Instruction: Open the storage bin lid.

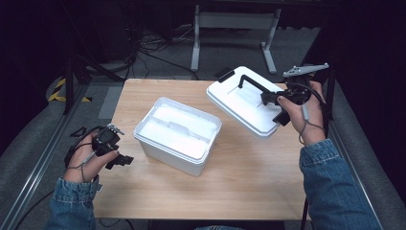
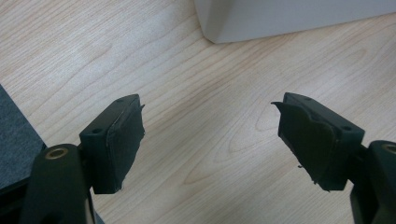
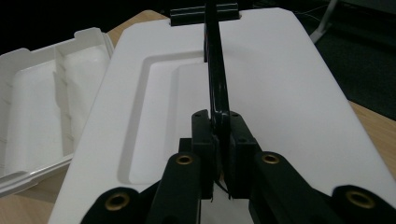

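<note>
Between the right gripper's (image 3: 219,154) pads, the black handle (image 3: 215,74) of the white lid (image 3: 289,93) is sitting clamped edge-on; jaws are pinching it tight, nothing else in there. Handle's long axis is running straight away from the fingers along the lid's centre line, ending at the black bracket (image 3: 205,15) at the lid's far edge.

From the high view, the right gripper (image 1: 280,101) is holding the lid (image 1: 244,103) tilted above the right rear of the table (image 1: 249,187), low edge toward the person, clear of the open white box (image 1: 177,134). Box is sitting mid-table with its divider tray showing, long side running roughly parallel to the lid, down-left of it.

Left gripper (image 2: 210,140) is idling with jaws spread wide, nothing between the pads, just bare wood under them; box corner (image 2: 219,28) is a bit ahead of it. High view is putting it (image 1: 119,160) near the table's left front edge, just beside the box.

Key relation: lid lies right and beyond the box, so my read is the carrying hand is taking it either off or back on along that diagonal. Right hand owns the move; left is nearer the box and could brace it.
</note>
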The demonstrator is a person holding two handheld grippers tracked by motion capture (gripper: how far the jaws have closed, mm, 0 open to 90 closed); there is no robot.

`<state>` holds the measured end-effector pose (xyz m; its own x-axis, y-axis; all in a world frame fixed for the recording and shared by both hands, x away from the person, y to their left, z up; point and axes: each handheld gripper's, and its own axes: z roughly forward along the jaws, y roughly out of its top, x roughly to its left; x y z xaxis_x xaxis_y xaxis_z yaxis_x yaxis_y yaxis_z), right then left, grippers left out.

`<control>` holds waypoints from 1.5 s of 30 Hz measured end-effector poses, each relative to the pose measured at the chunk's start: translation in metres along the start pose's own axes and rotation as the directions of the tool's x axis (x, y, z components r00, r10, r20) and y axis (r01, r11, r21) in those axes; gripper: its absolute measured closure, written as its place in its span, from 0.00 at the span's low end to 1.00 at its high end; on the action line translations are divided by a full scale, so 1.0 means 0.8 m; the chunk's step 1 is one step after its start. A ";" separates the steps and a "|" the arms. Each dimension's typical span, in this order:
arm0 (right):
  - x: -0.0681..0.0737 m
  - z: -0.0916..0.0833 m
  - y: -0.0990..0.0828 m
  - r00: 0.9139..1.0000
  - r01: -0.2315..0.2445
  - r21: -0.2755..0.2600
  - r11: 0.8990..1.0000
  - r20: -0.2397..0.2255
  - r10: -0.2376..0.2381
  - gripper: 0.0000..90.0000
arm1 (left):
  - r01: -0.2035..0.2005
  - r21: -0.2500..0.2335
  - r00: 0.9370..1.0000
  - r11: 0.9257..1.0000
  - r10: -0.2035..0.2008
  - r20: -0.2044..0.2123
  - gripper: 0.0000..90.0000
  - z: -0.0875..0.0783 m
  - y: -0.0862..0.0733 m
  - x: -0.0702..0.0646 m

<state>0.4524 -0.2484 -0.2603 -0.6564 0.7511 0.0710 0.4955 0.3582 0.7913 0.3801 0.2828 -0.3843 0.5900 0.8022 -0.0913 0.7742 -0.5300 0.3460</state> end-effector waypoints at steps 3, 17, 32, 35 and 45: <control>-0.010 0.002 -0.006 1.000 -0.022 0.003 1.000 0.011 0.022 0.94 | 0.001 0.004 1.000 1.000 -0.001 0.000 0.26 0.000 0.000 0.000; -0.048 0.031 -0.050 0.995 -0.079 0.065 0.995 0.069 0.074 0.94 | -0.013 0.006 1.000 1.000 0.013 -0.014 0.26 0.001 0.000 0.002; -0.074 0.056 -0.090 0.987 -0.126 0.115 0.985 0.110 0.113 0.94 | -0.002 0.008 1.000 1.000 0.002 0.003 0.26 0.002 0.000 0.000; -0.078 0.061 -0.097 0.987 -0.128 0.114 0.985 0.115 0.115 0.94 | -0.006 0.006 1.000 1.000 0.006 0.001 0.26 0.002 0.001 0.000; -0.089 0.077 -0.121 0.983 -0.155 0.139 0.978 0.121 0.139 0.94 | -0.011 0.013 1.000 1.000 0.011 0.002 0.25 0.004 0.001 0.000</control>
<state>0.4862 -0.3025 -0.3793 -0.5076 0.8550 0.1065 0.6655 0.3105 0.6788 0.3812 0.2817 -0.3869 0.5988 0.7959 -0.0892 0.7706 -0.5423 0.3347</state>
